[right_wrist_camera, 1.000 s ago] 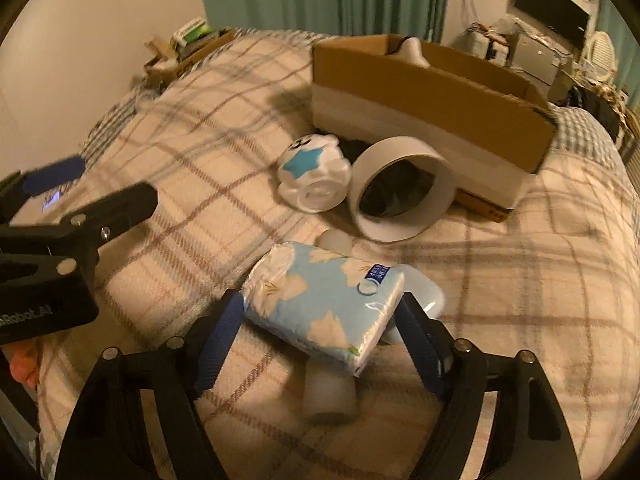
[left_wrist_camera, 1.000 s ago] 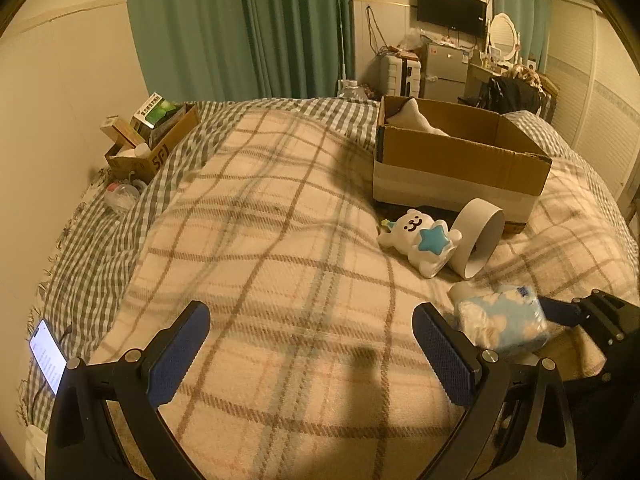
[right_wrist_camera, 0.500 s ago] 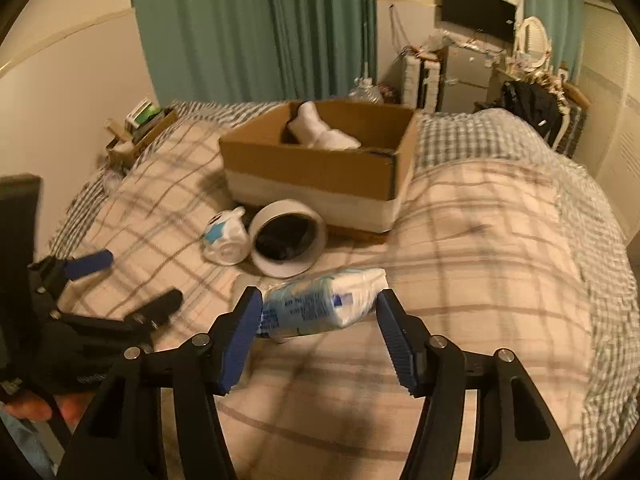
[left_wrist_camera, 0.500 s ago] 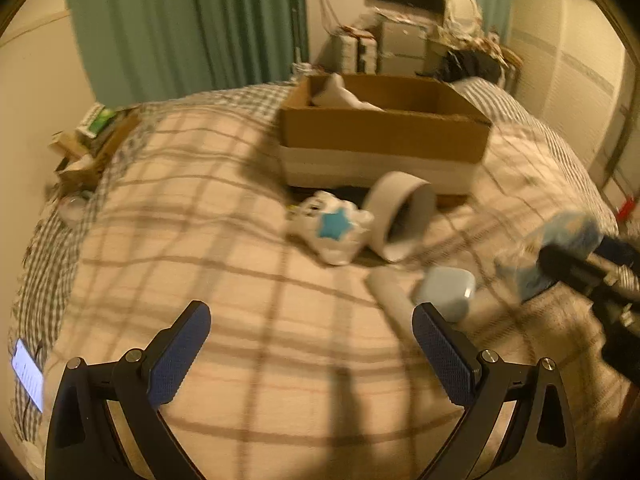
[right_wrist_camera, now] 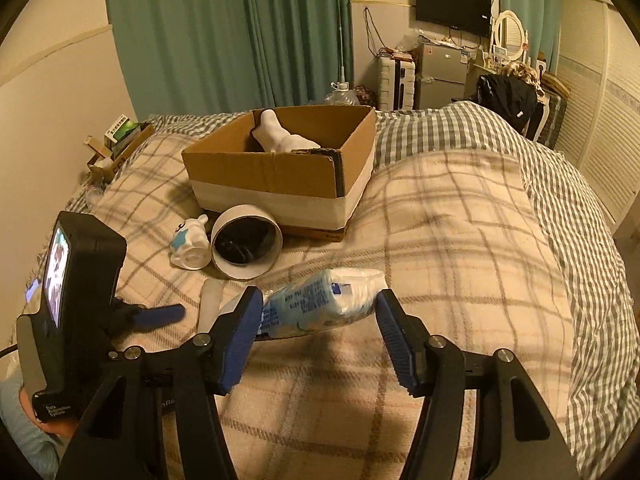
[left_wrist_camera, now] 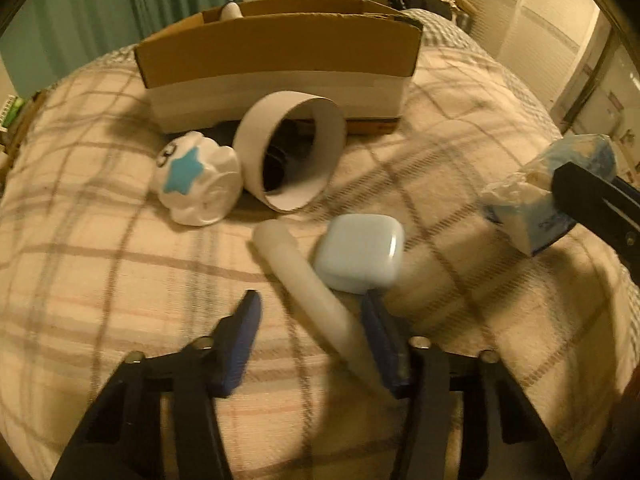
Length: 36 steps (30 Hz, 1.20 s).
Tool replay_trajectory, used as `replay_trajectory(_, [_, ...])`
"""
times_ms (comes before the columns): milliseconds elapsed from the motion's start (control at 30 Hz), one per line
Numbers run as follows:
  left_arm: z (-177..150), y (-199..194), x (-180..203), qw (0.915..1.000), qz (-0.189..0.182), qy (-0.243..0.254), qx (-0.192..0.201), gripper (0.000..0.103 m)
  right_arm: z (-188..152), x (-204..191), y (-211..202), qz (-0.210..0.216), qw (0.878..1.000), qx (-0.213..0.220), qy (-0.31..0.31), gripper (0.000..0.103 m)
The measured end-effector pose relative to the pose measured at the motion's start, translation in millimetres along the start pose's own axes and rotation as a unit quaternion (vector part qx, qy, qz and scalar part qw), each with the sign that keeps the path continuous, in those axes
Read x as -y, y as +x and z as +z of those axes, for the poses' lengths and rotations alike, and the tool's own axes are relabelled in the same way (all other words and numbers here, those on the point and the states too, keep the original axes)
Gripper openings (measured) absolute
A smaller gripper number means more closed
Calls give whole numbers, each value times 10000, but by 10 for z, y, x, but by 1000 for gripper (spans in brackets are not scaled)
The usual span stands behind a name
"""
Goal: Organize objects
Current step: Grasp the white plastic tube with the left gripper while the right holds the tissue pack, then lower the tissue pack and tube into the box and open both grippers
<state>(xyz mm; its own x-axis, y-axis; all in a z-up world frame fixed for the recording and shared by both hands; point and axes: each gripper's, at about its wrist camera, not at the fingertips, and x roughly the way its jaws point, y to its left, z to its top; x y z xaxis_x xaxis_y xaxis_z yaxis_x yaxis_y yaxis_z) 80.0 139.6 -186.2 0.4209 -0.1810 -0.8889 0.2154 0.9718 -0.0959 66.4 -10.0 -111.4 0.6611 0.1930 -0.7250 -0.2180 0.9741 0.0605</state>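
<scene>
The right gripper (right_wrist_camera: 318, 338) holds a soft blue tissue pack (right_wrist_camera: 320, 304) lifted above the bed (right_wrist_camera: 460, 240), its fingers (right_wrist_camera: 242, 332) closed partway against the pack's two ends. The cardboard box (right_wrist_camera: 280, 176) sits ahead of these fingers, a little to the left, already holding a white plush (right_wrist_camera: 276, 136). The pack is squashy and gripped only at its tips, so it may sag or slip out short of the box.

The left gripper (left_wrist_camera: 310, 338) is low over the bed, fingers half open around the near end of a white tube (left_wrist_camera: 308, 292), holding nothing yet. A pale blue case (left_wrist_camera: 360, 254) touches the tube just beyond the right finger; closing here could nudge it or roll the tube away.
</scene>
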Motion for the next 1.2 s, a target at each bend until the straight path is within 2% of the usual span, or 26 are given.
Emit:
replay_trajectory(33, [-8, 3, 2, 9999, -108, 11, -12, 26, -5, -9, -10, -21, 10000, 16, -33, 58])
replay_trajectory(67, [-14, -1, 10, 9998, -197, 28, -18, 23, -5, -27, -16, -39, 10000, 26, -56, 58])
replay_trajectory(100, [-26, -24, 28, 9999, -126, 56, 45, 21, -10, -42, -26, -54, 9999, 35, -78, 58])
replay_trajectory(133, [-34, -46, 42, 9999, -114, 69, 81, 11, -15, -50, -45, -63, 9999, 45, -90, 57])
replay_trajectory(167, [-42, -76, 40, 9999, -91, 61, 125, 9, -19, -59, -64, -69, 9999, 58, -99, 56])
replay_trajectory(433, [-97, -475, -59, 9979, -79, -160, 615, 7, -55, -145, -238, -148, 9996, 117, -191, 45])
replay_trajectory(767, [-10, -930, -182, 9928, -87, -245, 1168, 6, 22, -269, -508, -125, 9988, 379, -285, 42])
replay_trajectory(1000, [419, -1299, -259, 9871, -164, -125, 1587, 6, 441, -366, -737, -130, 9950, 787, -597, 42])
replay_trajectory(1200, [1041, -1573, -291, 9798, 10, 119, 1996, 6, 1088, -452, -822, -120, 9879, 1206, -969, 42])
